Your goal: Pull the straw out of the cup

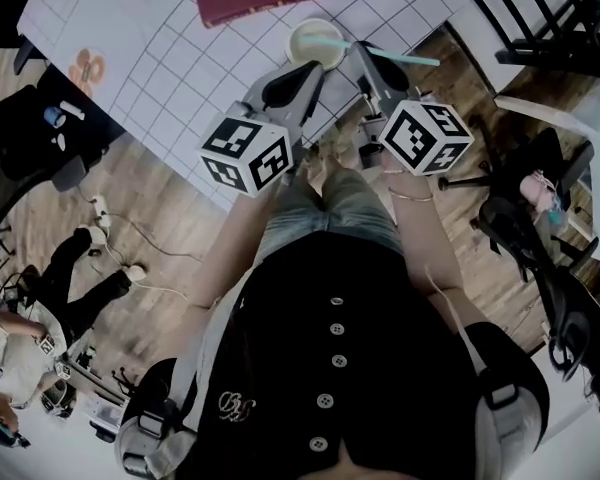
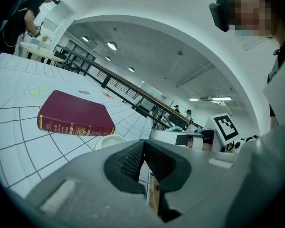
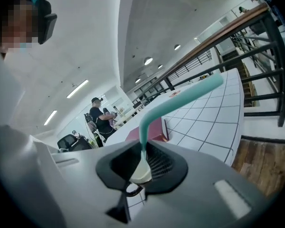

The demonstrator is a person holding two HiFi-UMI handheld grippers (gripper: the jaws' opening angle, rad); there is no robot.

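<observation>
The right gripper (image 3: 145,163) is clenching its jaws on the teal straw (image 3: 180,101). The left gripper (image 2: 143,160) is resting with jaws together, holding nothing. Farther out, the straw's lower end is seemingly hanging at the white cup (image 1: 292,43) on the tabletop (image 1: 180,68), so pulling clear is remaining.

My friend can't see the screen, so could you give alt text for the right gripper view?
The right gripper is shut on a teal straw, which rises from its grip and bends away to the upper right. Behind it lie a white gridded table and a dark red book.
</observation>
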